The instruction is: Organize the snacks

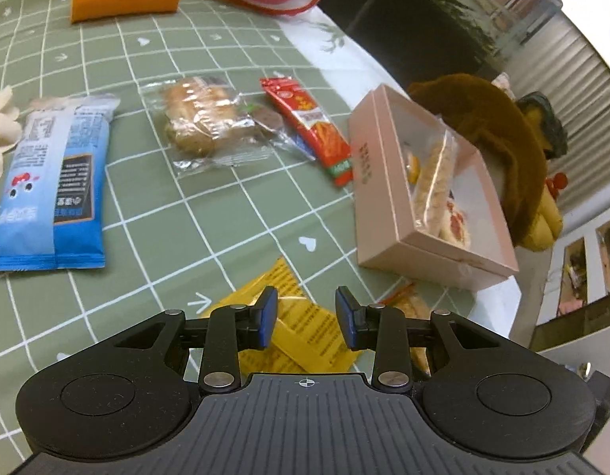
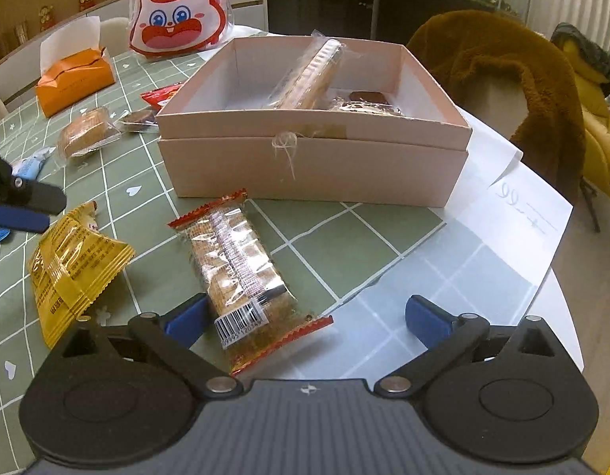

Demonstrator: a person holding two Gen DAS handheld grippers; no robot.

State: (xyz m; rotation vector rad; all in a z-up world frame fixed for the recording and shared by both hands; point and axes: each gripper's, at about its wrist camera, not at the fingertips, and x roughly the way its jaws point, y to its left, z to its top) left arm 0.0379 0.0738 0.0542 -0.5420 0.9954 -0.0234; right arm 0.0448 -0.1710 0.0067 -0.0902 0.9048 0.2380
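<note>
Straddling clear biscuit pack (image 2: 241, 273) with right gripper (image 2: 306, 318), jaws fully spread, nothing clamped, lined up for pickup; pink box (image 2: 312, 166) just ahead as destination. Hovering left gripper (image 1: 306, 318) part-open, empty, over yellow packet (image 1: 301, 328).

Box wall (image 2: 312, 166) hides the lower ends of packets inside
</note>
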